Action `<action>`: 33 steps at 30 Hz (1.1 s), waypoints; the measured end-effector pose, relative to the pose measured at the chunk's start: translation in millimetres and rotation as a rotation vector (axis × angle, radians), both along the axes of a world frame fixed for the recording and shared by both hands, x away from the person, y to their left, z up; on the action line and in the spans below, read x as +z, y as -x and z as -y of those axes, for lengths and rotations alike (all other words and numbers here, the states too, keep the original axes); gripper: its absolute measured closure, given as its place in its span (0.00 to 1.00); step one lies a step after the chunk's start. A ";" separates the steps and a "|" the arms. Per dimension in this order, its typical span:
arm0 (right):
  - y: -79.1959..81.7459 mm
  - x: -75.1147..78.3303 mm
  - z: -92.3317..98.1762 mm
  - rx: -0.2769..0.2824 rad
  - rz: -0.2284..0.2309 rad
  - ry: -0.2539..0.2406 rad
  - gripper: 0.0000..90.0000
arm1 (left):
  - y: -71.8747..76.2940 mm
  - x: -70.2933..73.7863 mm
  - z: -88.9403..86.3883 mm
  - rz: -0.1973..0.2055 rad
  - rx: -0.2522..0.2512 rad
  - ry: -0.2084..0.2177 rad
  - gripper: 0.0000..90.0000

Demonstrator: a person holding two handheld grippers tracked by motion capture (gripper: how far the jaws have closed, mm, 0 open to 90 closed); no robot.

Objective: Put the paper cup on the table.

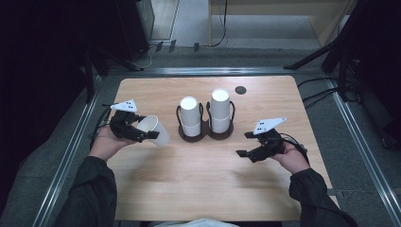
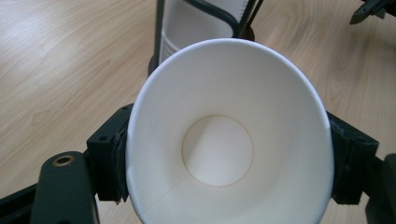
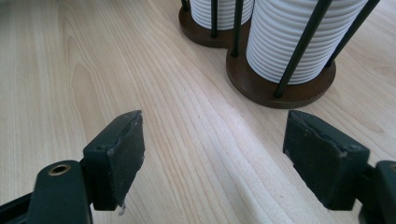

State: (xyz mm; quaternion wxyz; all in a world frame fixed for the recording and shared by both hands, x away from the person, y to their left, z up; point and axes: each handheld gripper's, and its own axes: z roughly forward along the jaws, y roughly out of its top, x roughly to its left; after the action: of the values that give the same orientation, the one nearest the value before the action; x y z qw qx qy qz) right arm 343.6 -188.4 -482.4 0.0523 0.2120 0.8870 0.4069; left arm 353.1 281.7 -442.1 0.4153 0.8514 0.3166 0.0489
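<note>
Now: L gripper [image 1: 142, 134] clamped on single white paper cup [image 1: 154, 130], cup on its side, mouth twd its camera, held off light wood table [image 1: 198, 189], just left of dark round-based wire cup holder [image 1: 206, 132] w/ two white cup stacks. R gripper [image 1: 249, 144] right of holder, jaws wide, empty. Cup looks light, thin-walled, crushable; walls bowing slightly. Judgement: grip lightly at mid-wall, near rim where stiffer.

High view looks forward and down over whole bench [image 1: 208, 175]. Left gripper view sits close behind a held paper cup [image 2: 229, 140]. Right gripper view skims low, near. All share the cup rack [image 1: 206, 128].
</note>
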 end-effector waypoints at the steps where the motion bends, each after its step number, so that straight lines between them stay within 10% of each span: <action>1: 0.3 -0.7 -0.8 0.000 -0.003 0.007 0.23 | -0.9 -0.8 -2.1 -0.003 0.007 -0.004 0.23; 33: 0.8 -5.6 -7.3 0.026 -0.010 0.040 0.23 | -29.4 -23.9 -49.3 -0.065 0.287 -0.136 0.22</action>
State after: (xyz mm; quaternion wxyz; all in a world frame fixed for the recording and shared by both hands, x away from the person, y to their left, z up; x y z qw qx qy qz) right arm 342.8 -181.2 -488.0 0.0467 0.2014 0.8978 0.3888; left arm 382.5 330.9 -466.0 0.3347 0.8249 0.4441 0.1014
